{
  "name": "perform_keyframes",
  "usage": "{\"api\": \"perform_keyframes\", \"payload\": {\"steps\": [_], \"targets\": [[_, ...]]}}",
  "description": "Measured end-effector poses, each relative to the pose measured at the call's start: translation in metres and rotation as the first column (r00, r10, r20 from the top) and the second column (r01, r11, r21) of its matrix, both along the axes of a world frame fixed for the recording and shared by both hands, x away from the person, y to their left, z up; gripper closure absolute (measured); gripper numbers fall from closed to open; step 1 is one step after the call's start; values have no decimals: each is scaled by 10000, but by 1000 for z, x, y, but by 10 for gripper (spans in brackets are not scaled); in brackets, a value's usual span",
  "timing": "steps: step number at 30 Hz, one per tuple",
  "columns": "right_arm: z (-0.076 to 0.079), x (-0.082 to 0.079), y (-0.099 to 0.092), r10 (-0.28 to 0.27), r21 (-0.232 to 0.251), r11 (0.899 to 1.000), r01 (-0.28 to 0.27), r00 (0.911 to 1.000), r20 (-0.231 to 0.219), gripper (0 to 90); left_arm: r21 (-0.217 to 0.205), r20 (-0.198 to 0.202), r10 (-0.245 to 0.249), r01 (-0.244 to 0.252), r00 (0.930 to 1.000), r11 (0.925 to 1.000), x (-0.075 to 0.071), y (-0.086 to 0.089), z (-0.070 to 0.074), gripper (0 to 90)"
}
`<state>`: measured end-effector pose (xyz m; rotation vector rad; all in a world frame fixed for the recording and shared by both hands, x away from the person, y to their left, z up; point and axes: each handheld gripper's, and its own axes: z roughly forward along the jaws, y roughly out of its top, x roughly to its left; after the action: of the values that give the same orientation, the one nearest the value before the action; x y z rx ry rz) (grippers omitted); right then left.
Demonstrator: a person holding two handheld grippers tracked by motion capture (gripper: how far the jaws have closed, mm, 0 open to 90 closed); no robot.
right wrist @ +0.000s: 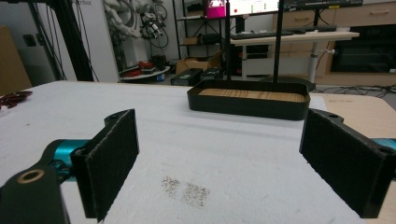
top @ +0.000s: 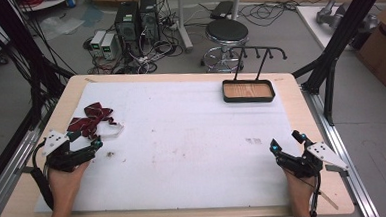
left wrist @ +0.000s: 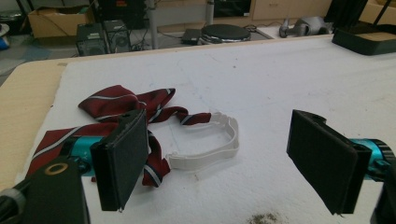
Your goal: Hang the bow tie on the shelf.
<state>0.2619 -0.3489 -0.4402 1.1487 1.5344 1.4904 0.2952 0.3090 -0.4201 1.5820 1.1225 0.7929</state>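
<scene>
Striped tie [top: 89, 120] with white neck strap [top: 113, 129] at table's [top: 290, 91] 9 o'clock, long axis toward 2 o'clock. Left gripper [top: 93, 143] beside it and right gripper [top: 287, 141], both released, empty.

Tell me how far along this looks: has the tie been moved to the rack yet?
Nothing looks done. The striped tie lies crumpled near the table's left edge; the hook rack stands bare at the far right. Left gripper hovers open beside the tie; right gripper is open, empty. Gripping and moving remain.
</scene>
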Motion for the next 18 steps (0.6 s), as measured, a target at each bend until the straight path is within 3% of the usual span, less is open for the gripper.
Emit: {"api": "perform_keyframes", "payload": {"steps": [18], "targets": [[0,1,2,101,-114,9999,-102,9999,-99,109,-348,503,-151,169,9986,9993,-5,-2,0,214]]}}
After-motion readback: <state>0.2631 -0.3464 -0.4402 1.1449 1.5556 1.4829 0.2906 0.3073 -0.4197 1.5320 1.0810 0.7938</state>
